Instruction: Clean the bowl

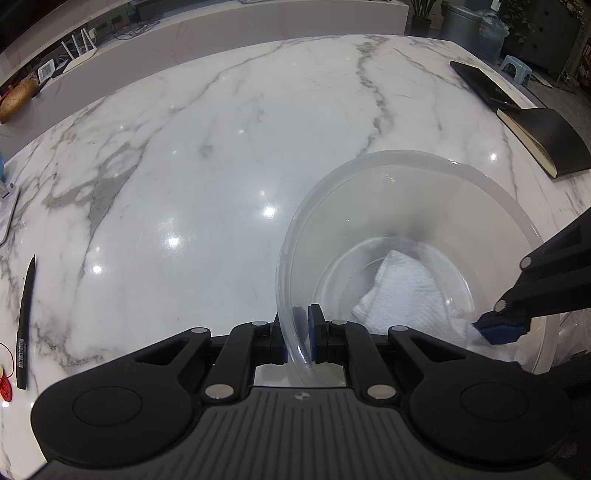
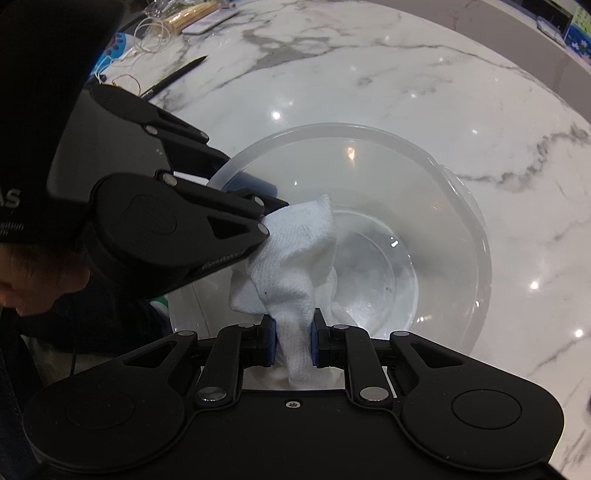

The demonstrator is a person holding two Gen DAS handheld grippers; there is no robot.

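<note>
A clear plastic bowl stands on the white marble table. My left gripper is shut on the bowl's near rim, one pad outside and one inside. A white cloth lies inside the bowl. My right gripper is shut on the white cloth and holds it inside the bowl near its floor. The right gripper also shows in the left wrist view, at the bowl's right side. The left gripper shows in the right wrist view at the bowl's left rim.
A black pen lies at the table's left edge. A black notebook and a dark phone lie at the far right. A pen and cords lie beyond the bowl in the right wrist view.
</note>
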